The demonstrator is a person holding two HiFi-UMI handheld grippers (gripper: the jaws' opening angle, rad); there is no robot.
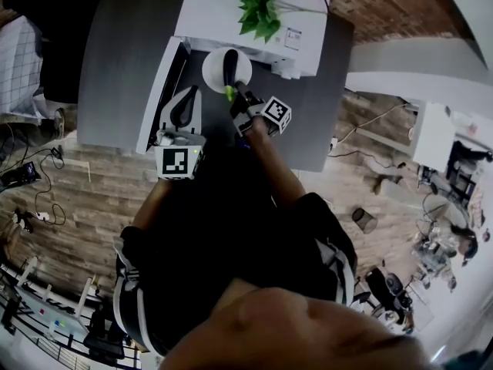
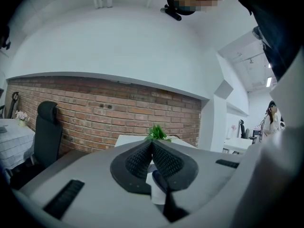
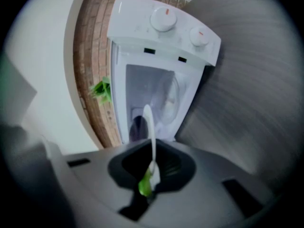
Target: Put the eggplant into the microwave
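Before your open microwave (image 1: 219, 6)
The eggplant (image 1: 230, 64) lies on the plate (image 1: 214, 72) before the microwave; its door (image 1: 159, 91) stands to your left, the plant (image 1: 258, 10) on top.

- Right gripper view blurred throughout; dial markings on microwave (image 3: 161, 46) unreadable.
- Eggplant (image 3: 136, 128), at microwave's open mouth, mostly hidden behind edge-on plate (image 3: 153, 141).
- Left gripper view: plant (image 2: 156, 133) atop microwave, base hidden behind left gripper (image 2: 152, 142); microwave body mostly hidden too.

Grey table (image 1: 123, 60) against a brick wall (image 2: 95, 113), green plant (image 1: 258, 10) toward its far edge, black chair (image 2: 47, 132) off its left edge
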